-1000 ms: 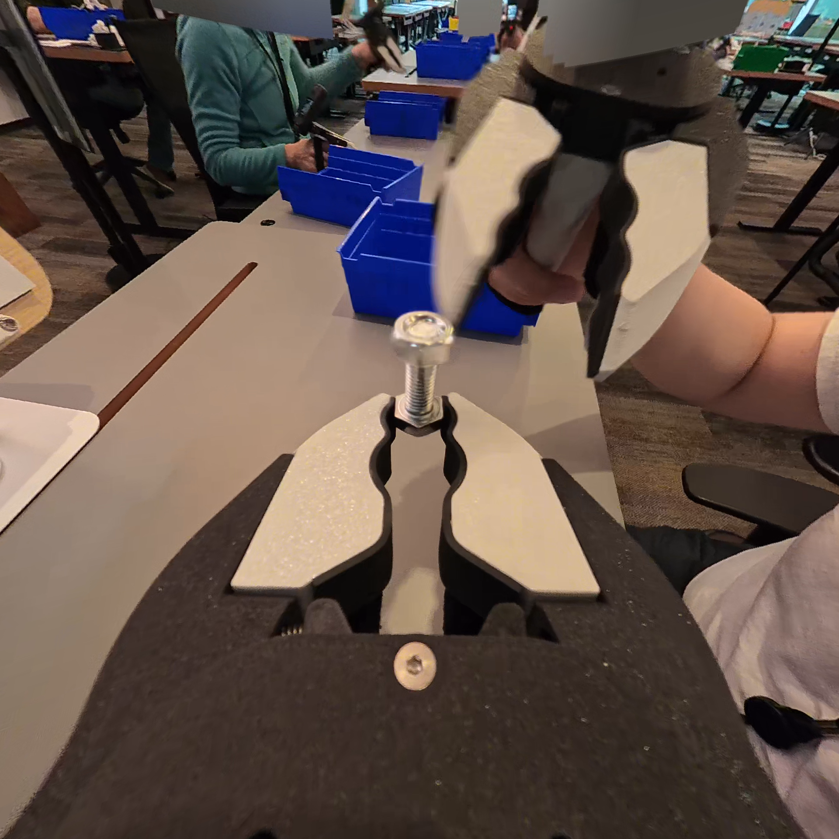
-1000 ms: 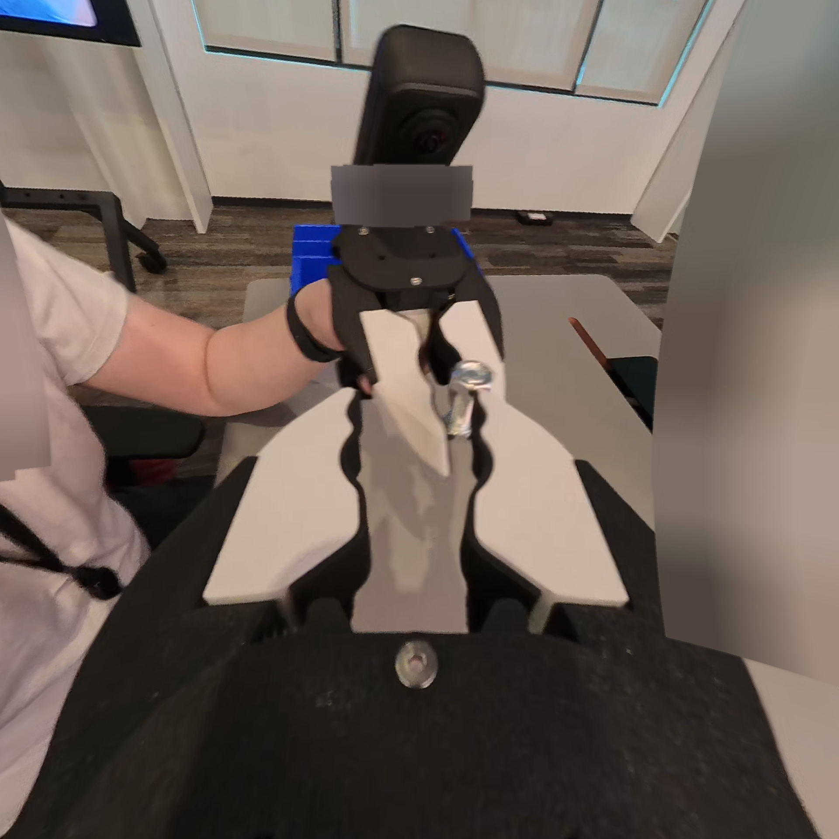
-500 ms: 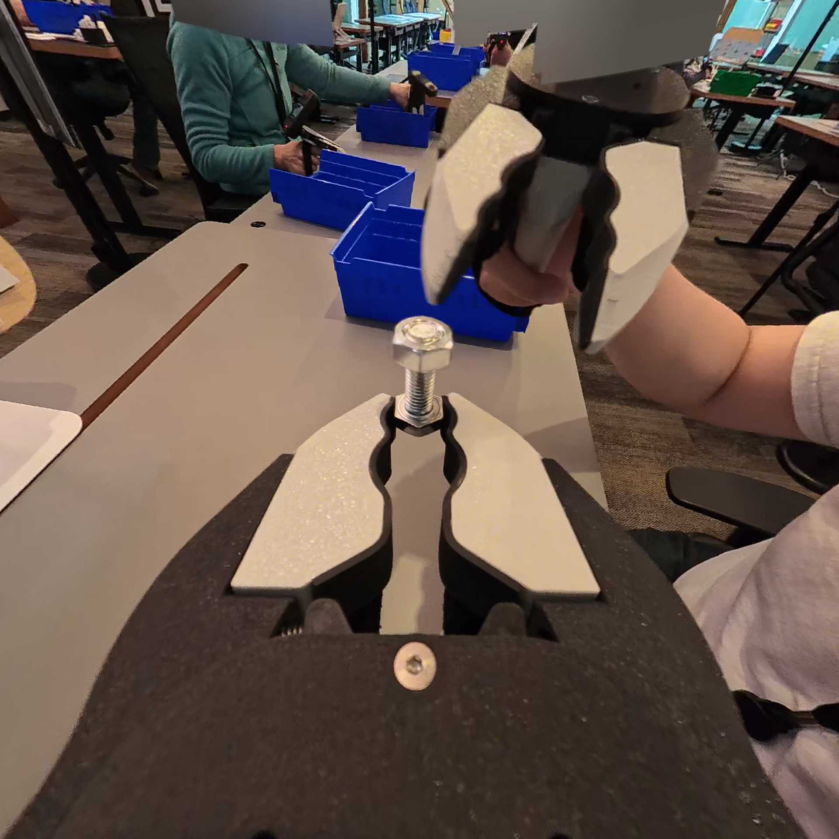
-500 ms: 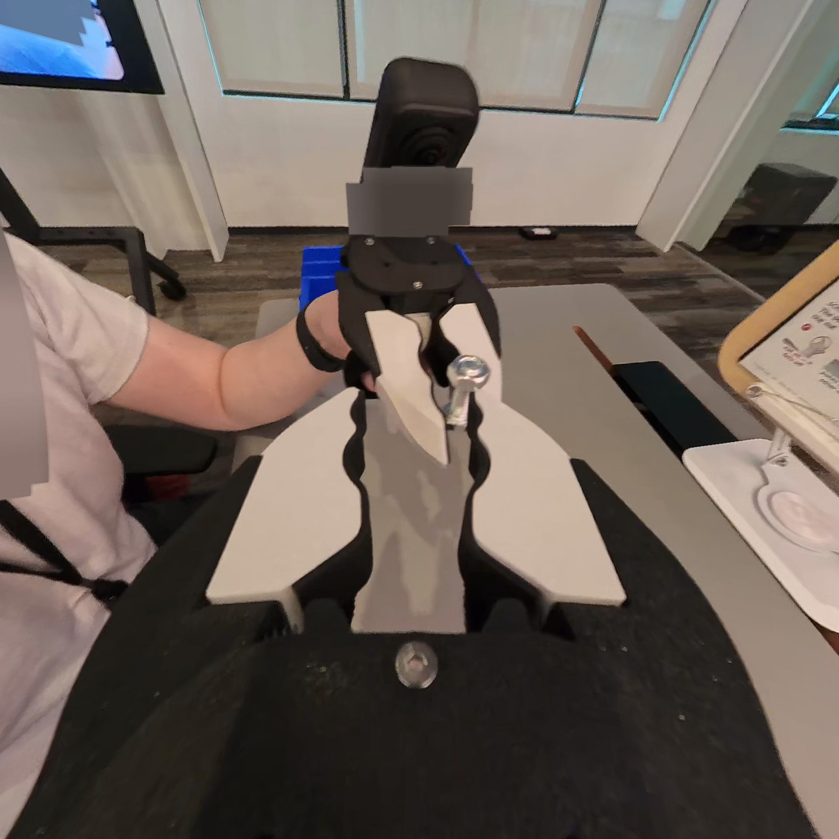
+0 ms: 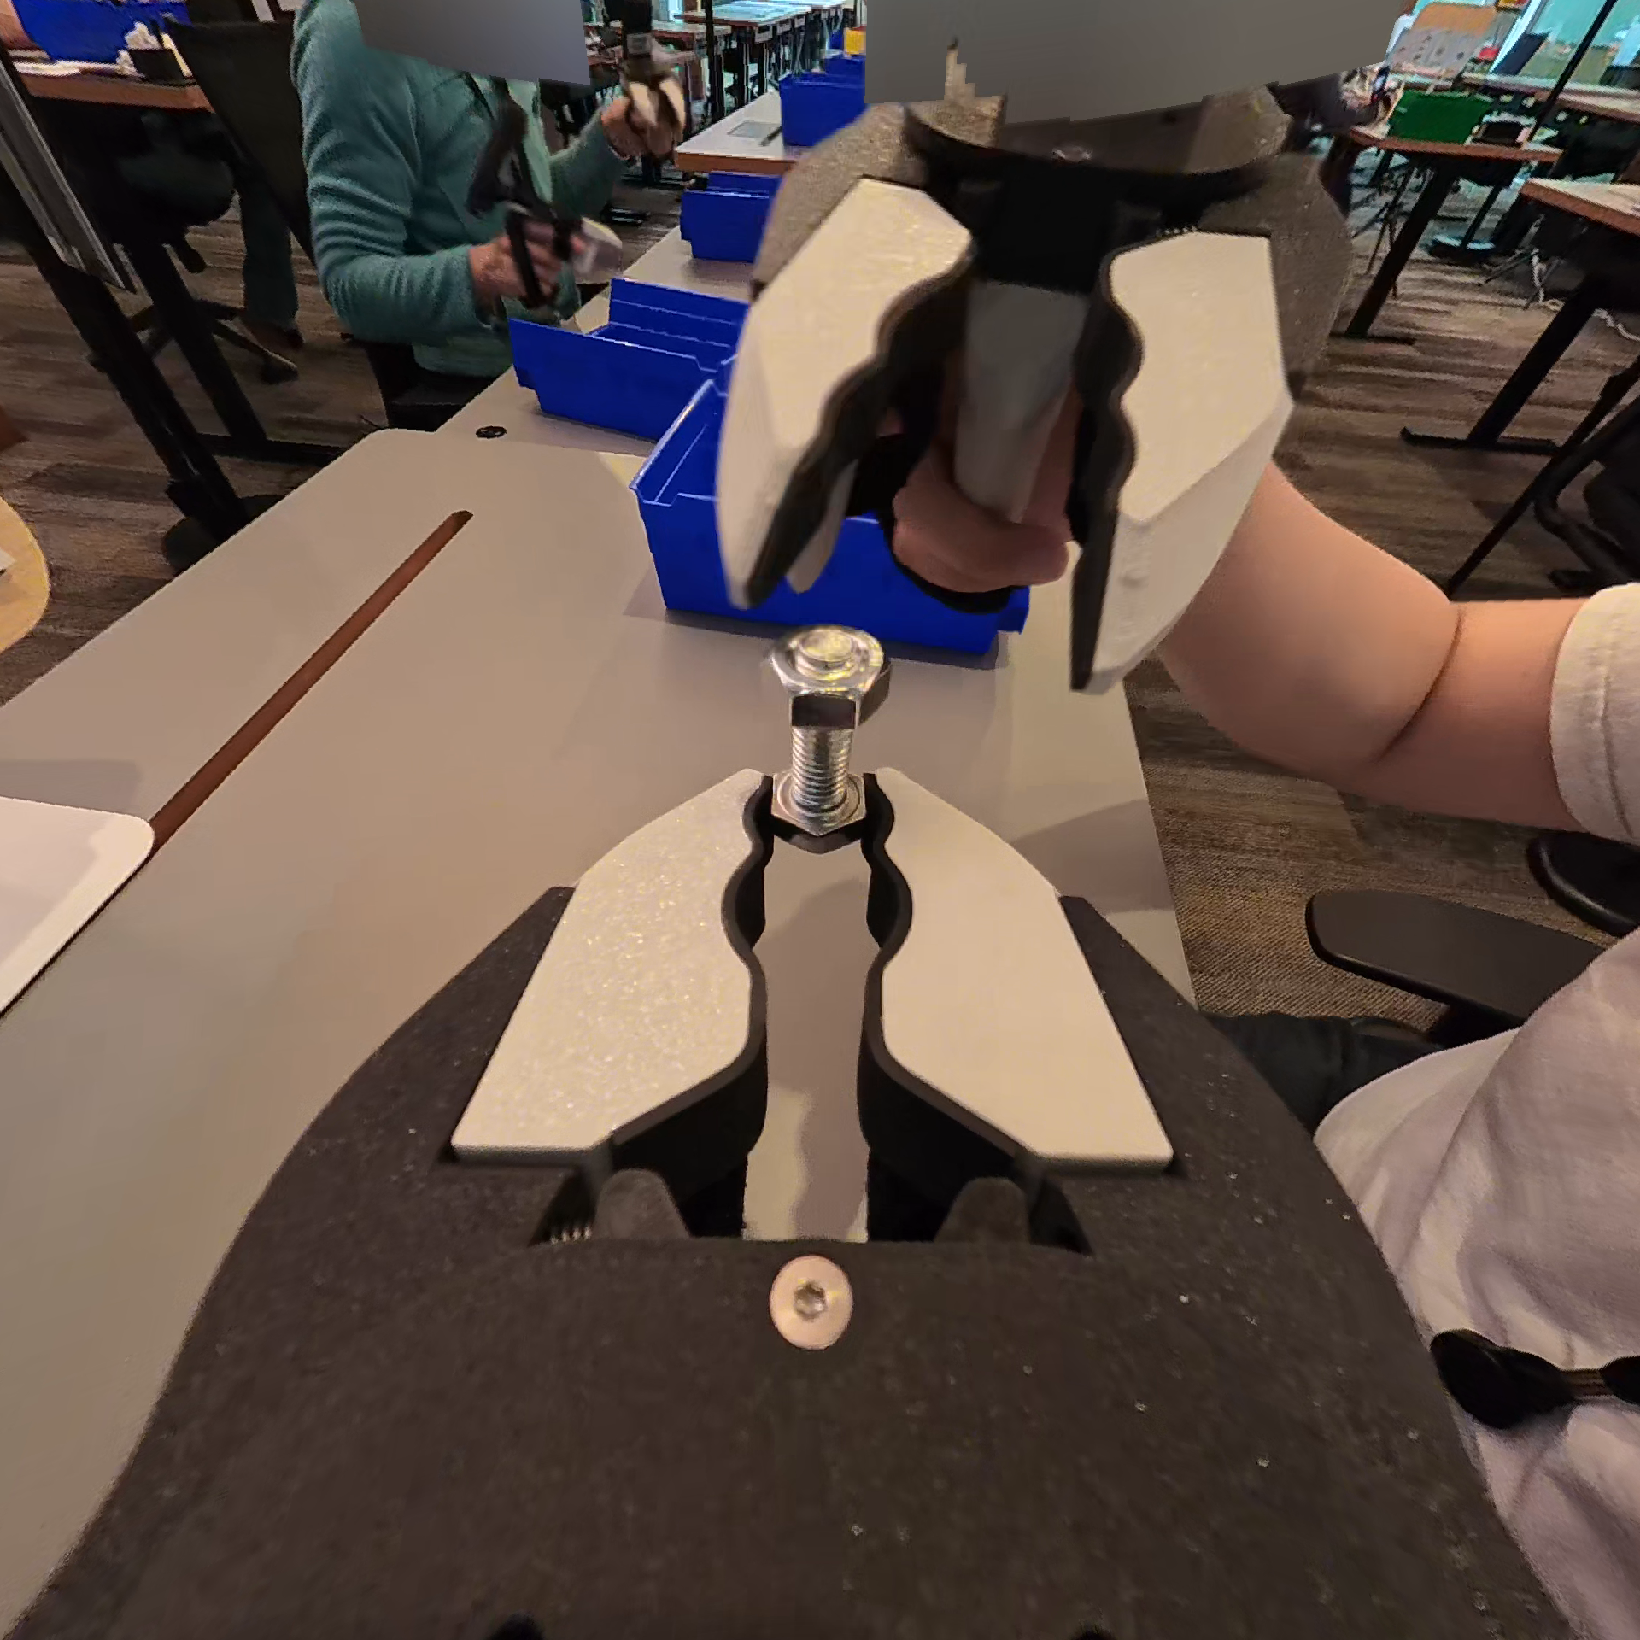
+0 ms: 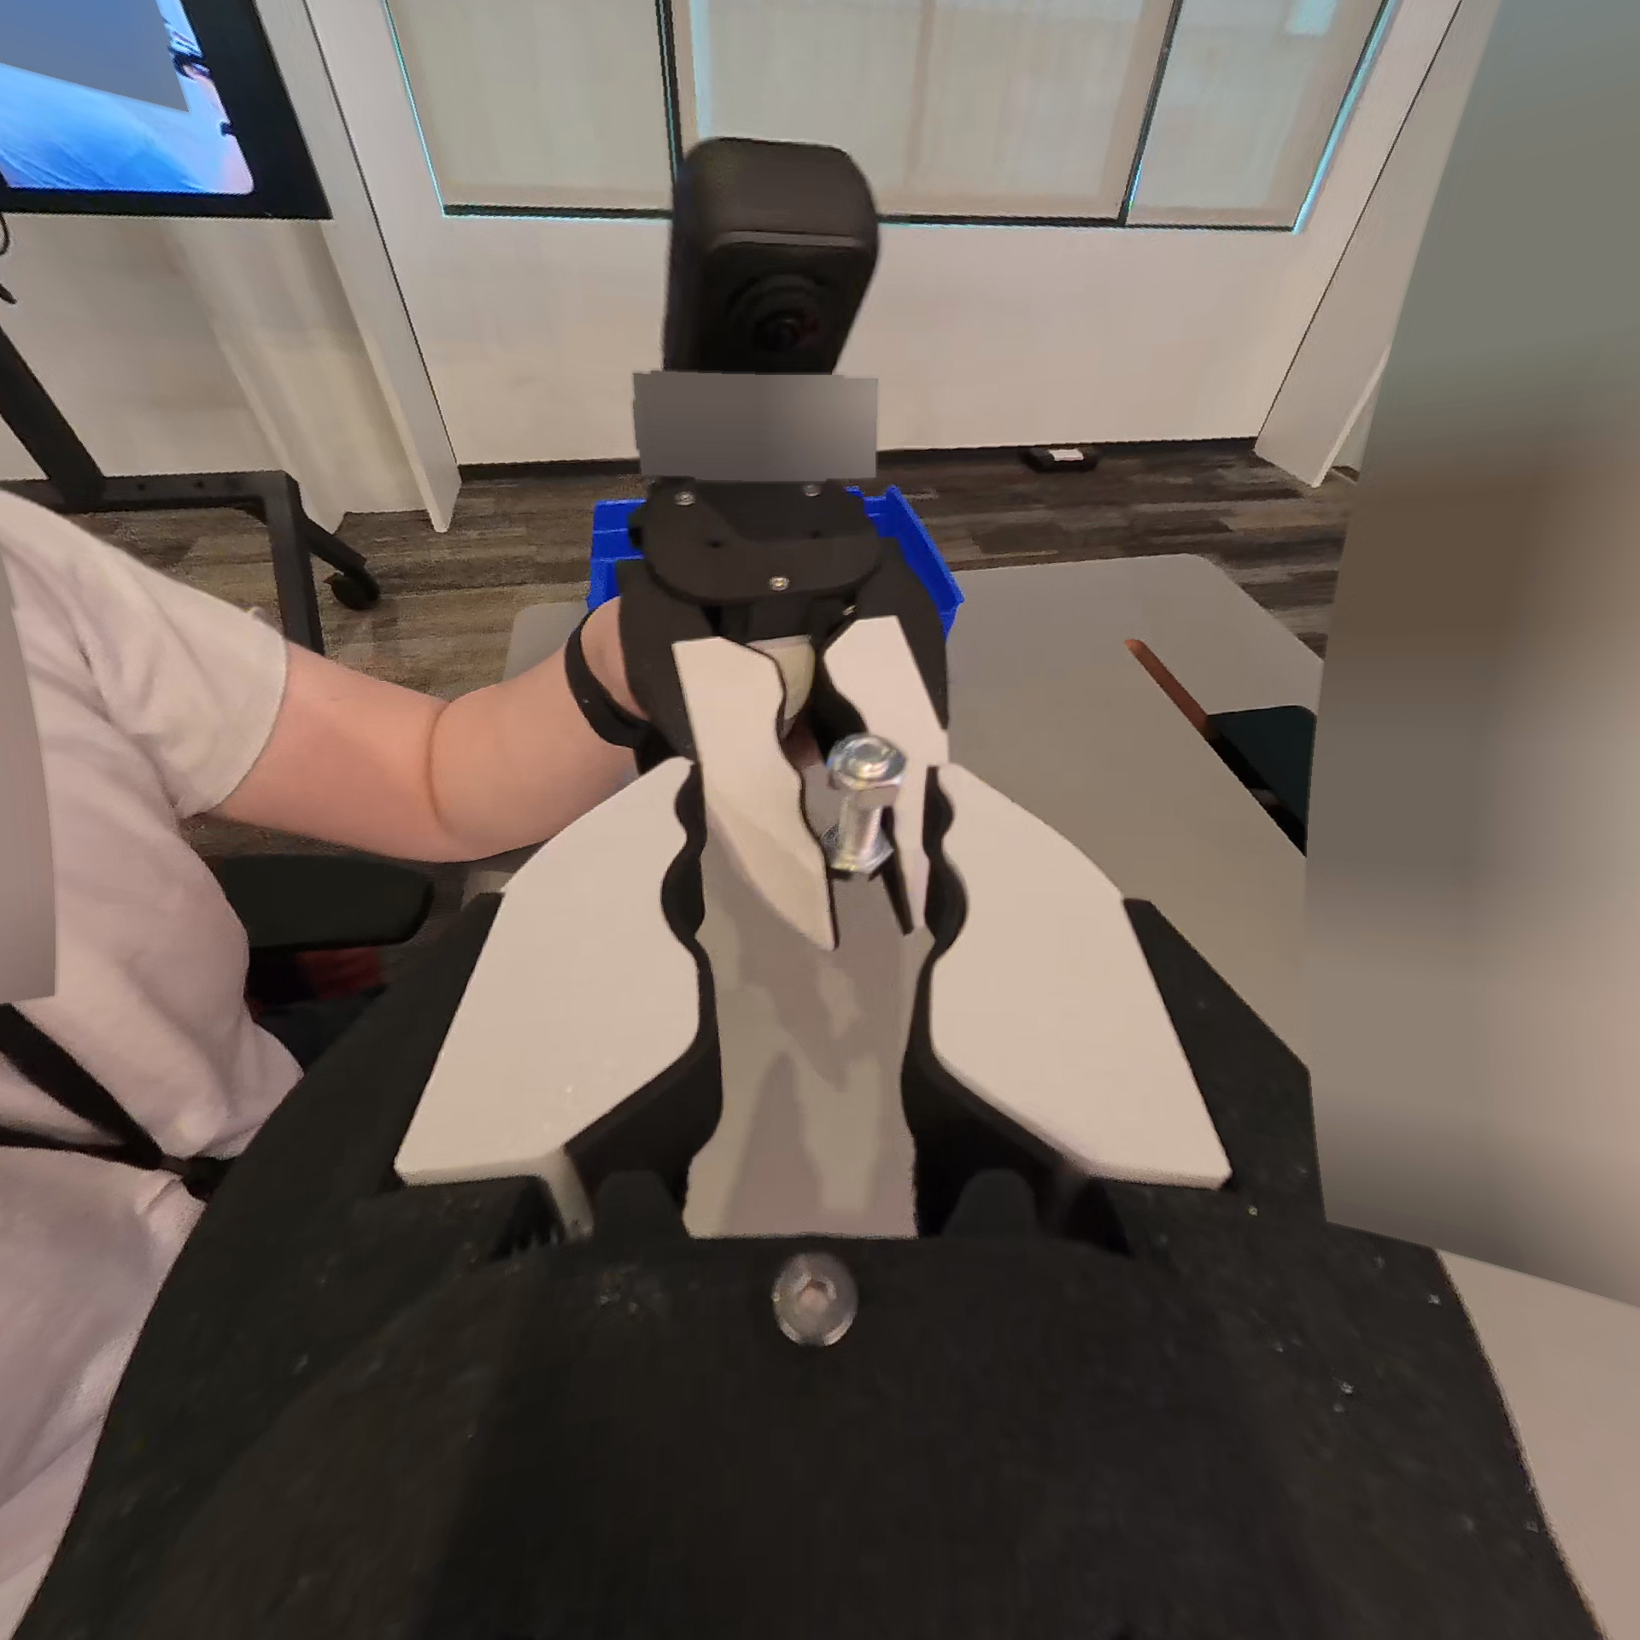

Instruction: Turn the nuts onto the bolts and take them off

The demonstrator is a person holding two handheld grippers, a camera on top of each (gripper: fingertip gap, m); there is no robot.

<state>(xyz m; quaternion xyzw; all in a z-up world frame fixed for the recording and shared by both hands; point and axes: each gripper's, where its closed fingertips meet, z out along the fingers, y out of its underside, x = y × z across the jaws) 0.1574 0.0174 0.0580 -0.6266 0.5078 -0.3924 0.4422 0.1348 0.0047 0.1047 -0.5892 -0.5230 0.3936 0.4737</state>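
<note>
So the left gripper (image 5: 812, 821) is clamping the nut (image 5: 809, 809) right at its fingertips, and the bolt (image 5: 823, 723) is standing up out of it, long axis pretty much vertical with the hex head on top. In the left wrist view the bolt is sitting at 12 o'clock from the gripper's tips, over the grey table (image 5: 399, 754).

The right gripper (image 5: 923, 612) is hanging above and beyond the bolt head, around 1 o'clock from it, fingers spread wide and holding nothing. It's not touching the bolt. That's the relation that matters, I think: the head is sitting just below and nearer than those open tips, so the right one is the one placed to come down around the head and twist it.

From the right wrist view the bolt (image 6: 863, 808) is showing at 12 o'clock between that gripper's own spread fingers, but the left gripper (image 6: 865, 887) is covering most of the nut. How far the nut is threaded on is hard to judge, since whatever thread pokes out below it is hidden. A blue bin (image 5: 688, 541) is sitting behind, partly blocked by the right gripper.
</note>
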